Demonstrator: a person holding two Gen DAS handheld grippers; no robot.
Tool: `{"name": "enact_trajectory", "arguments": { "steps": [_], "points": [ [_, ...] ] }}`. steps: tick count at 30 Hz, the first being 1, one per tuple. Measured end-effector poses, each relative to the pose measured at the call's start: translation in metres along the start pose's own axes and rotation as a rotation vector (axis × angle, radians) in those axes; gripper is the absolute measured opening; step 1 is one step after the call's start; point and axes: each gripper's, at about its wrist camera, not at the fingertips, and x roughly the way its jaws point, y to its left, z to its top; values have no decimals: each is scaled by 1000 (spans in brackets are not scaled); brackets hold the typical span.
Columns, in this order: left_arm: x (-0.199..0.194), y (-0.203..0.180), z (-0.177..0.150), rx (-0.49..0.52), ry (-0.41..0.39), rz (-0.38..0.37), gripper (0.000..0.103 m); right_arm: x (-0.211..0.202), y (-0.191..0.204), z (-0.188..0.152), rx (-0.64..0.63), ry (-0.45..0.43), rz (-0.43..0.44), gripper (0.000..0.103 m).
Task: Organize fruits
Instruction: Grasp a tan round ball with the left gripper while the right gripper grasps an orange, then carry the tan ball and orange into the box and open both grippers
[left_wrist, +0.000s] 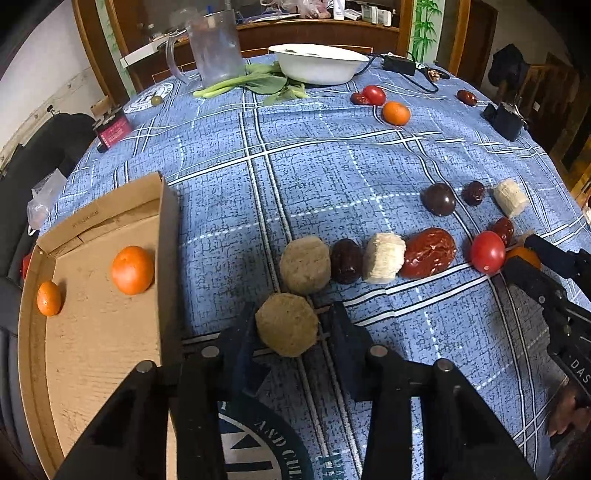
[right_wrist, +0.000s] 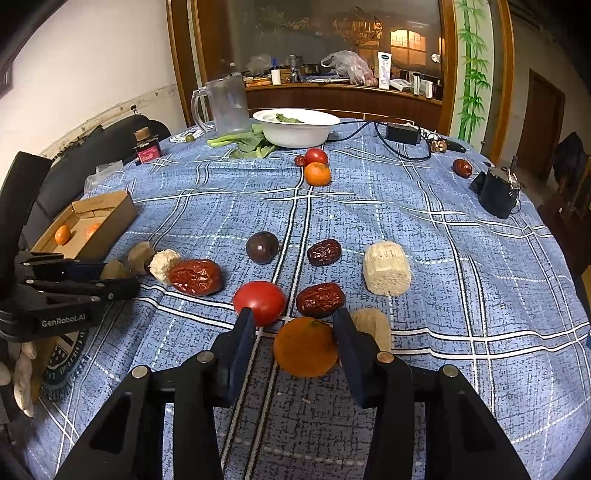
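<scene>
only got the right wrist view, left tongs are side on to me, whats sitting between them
Observer: A brown round piece sits between the left tongs.
Operator: how many oranges in the cardboard box, i only see one clearly
Observer: Two: a small orange at its left wall and a larger orange by its right wall.
Operator: anything between the other brown piece and the white piece
Observer: Yes, a dark purple fruit, pressed in against both.

Left tongs (left_wrist: 288, 325) and right tongs (right_wrist: 295, 339) angled downward, jaws partly apart
</scene>
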Motion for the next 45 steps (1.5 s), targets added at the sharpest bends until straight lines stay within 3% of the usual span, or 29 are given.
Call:
{"name": "enact_trajectory", "arguments": {
  "steps": [3, 15, 22, 29, 37, 41, 45],
  "points": [
    [-7, -1, -5, -3, -29, 27, 29, -2, -3, -1, 6, -4, -19, 33],
    [-64, 17, -35, -112, -161, -85, 29, -2, -5, -1, 24, -7, -1, 34],
    [-87, 53, -59, -197, -213, -111, 29, -11, 2, -8, 14, 0, -41, 31],
    [-94, 98, -77, -294, -235, -127, 29, -30, 4, -6, 128, 6, 72, 32],
    [-97, 156, -87, -404, -259, -85, 30, -42, 74, 34, 70, 14, 284, 32],
    [-90, 185, -81, -434, -229, -77, 30, -26, 116, 53, 52, 80, 405, 32],
    [-80, 209, -68, -436, -196, -33, 30, 2, 154, 66, 49, 149, 473, 33]
  ]
}}
